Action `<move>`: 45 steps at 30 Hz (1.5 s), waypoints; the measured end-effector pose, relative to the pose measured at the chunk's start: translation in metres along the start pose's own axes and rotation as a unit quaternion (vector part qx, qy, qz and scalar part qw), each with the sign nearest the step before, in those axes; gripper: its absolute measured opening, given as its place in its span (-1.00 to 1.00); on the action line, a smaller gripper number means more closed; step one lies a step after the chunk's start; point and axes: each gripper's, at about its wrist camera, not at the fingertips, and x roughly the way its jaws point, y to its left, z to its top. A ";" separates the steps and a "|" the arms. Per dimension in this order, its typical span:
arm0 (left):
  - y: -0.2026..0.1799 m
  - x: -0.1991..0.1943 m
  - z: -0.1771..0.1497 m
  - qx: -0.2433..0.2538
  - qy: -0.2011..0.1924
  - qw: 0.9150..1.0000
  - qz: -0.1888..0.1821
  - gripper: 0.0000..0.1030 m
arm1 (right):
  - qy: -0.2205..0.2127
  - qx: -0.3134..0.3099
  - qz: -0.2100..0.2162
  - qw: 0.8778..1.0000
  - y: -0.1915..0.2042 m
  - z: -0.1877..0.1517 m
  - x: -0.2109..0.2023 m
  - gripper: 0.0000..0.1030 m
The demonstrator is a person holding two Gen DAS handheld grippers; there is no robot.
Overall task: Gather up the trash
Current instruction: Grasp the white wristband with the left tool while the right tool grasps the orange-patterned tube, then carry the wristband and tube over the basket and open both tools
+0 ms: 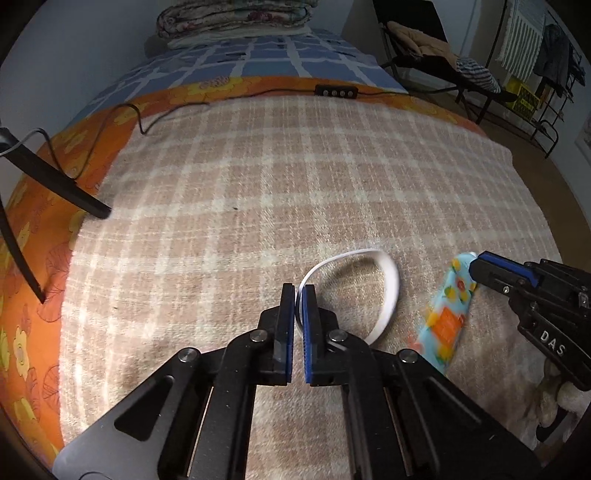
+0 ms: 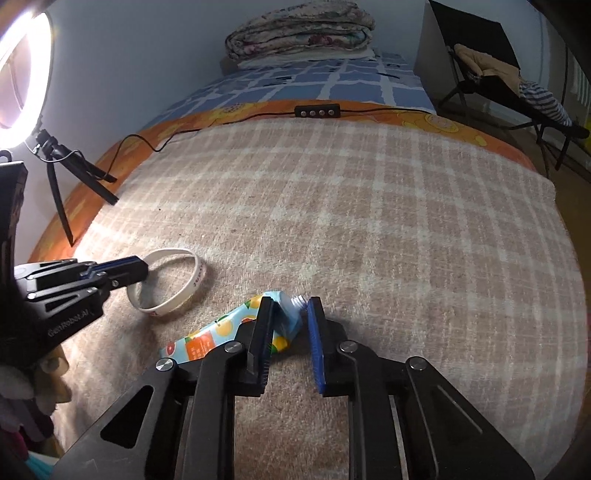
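My left tongs (image 1: 299, 295) are closed on the white wristband (image 1: 388, 291). My right tongs (image 2: 290, 310) stand partly open, straddling the tube (image 2: 207, 338) at its neck; the tube's long axis trails back-left across the blanket (image 2: 369, 221).

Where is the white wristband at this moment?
The white wristband lies on the plaid blanket, pinched by the left gripper, left of the tube.

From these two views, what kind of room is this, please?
Most likely a bedroom. The work surface is a bed covered by a plaid blanket, folded quilts are stacked at its far end, and a chair draped with clothes stands beside it.
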 end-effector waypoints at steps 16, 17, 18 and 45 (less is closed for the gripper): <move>0.014 -0.047 -0.009 0.001 -0.027 1.000 0.001 -0.97 | 0.002 0.004 -0.019 1.000 0.006 0.005 -0.012 -0.53; 0.017 -0.047 -0.009 -0.002 -0.026 1.000 -0.001 -0.97 | 0.005 0.014 -0.019 1.000 0.003 0.005 -0.007 -0.10; 0.018 -0.048 -0.009 -0.003 -0.026 1.000 -0.002 -0.97 | 0.007 0.029 -0.017 0.999 -0.001 0.005 0.000 0.04; 0.027 -0.108 -0.039 0.026 -0.049 0.998 -0.007 -0.97 | -0.039 0.026 0.018 0.999 0.008 -0.003 -0.053 -0.68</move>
